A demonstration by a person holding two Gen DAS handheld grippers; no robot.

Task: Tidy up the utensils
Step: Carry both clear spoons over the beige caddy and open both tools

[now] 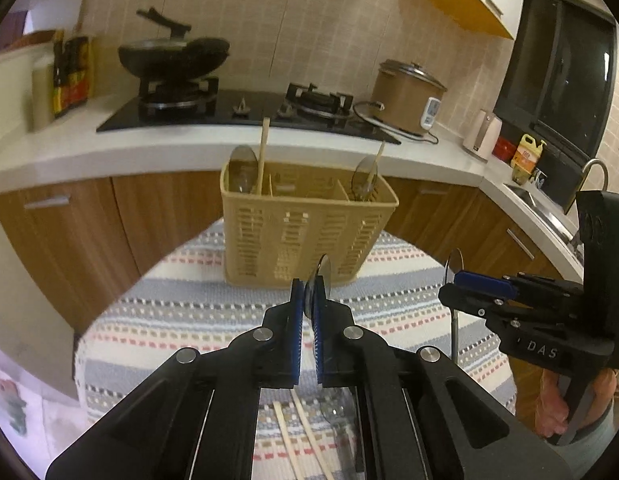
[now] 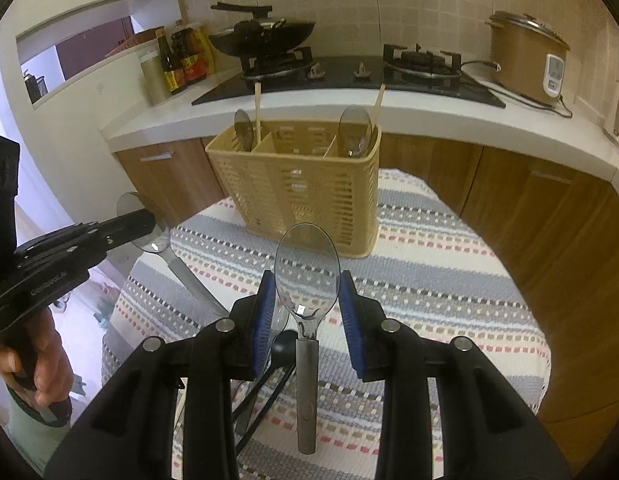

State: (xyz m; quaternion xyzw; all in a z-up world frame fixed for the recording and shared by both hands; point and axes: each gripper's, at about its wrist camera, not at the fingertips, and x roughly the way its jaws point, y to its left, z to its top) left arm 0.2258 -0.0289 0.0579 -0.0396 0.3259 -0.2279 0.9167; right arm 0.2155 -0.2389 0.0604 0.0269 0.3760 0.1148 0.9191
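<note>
- Two grippers, each holding a clear-bowled spoon lifted off the striped cloth (image 2: 429, 280).
- Left gripper (image 1: 309, 300), lower centre of the left view: jaws pinched tight on the bowl edge of its spoon (image 1: 320, 276), seen edge-on.
- Right gripper (image 2: 307, 300), lower centre of the right view: pads clamped on either side of the bowl of its spoon (image 2: 307, 264), handle hanging down.
- Beige caddy (image 2: 297, 184) stands mid-frame beyond; outer compartments already hold spoons and chopsticks.
- Step, judged: carry to the caddy.
- Next: go forward over the rim, handle down into a compartment, then release.
- More chopsticks (image 1: 305, 440) remain on the cloth.
</note>
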